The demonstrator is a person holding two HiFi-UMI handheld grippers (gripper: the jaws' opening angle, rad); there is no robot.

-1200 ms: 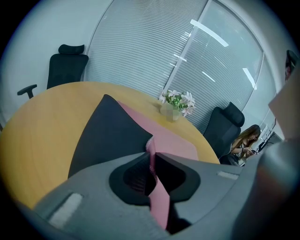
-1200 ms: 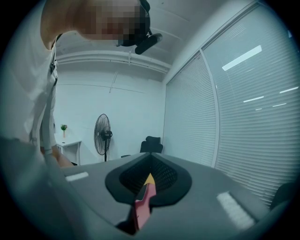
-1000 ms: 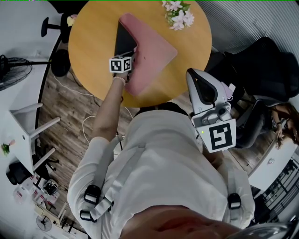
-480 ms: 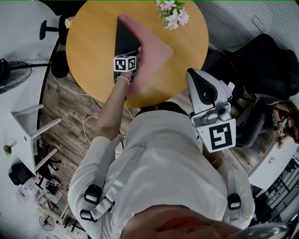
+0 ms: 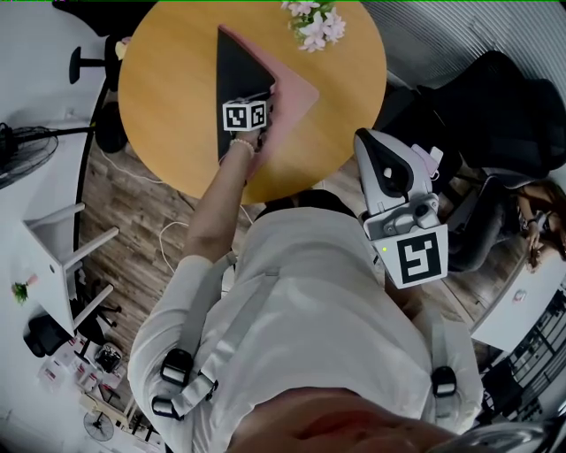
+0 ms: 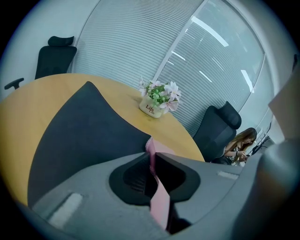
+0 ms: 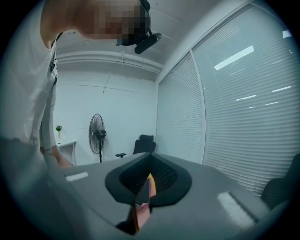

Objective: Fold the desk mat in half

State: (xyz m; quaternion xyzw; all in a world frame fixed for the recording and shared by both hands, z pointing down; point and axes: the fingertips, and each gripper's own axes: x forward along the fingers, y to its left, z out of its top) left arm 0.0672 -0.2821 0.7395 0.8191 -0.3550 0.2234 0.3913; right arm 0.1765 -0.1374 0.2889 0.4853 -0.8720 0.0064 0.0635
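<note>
The desk mat, pink (image 5: 296, 88) on one face and black (image 5: 237, 75) on the other, lies partly turned over on the round wooden table (image 5: 168, 88). My left gripper (image 5: 270, 111) is over the table's middle, shut on the mat's edge. In the left gripper view the pink edge (image 6: 154, 154) runs up between the closed pads of the left gripper (image 6: 152, 161), and the black face (image 6: 89, 136) slopes away to the left. My right gripper (image 5: 364, 142) is held off the table by my chest, jaws together, empty. In its own view the right gripper (image 7: 149, 180) points at the room.
A white pot of pink flowers (image 5: 311, 22) stands at the table's far edge, seen as the flower pot (image 6: 157, 101) beyond the mat. Black office chairs (image 5: 495, 115) stand right of the table, a fan (image 5: 22, 146) and a white desk (image 5: 44, 257) to the left. A seated person (image 6: 241, 143) is at the far right.
My left gripper has carried the mat's edge up and to the right. More of the black face shows and less of the pink. The right gripper has stayed where it was.
</note>
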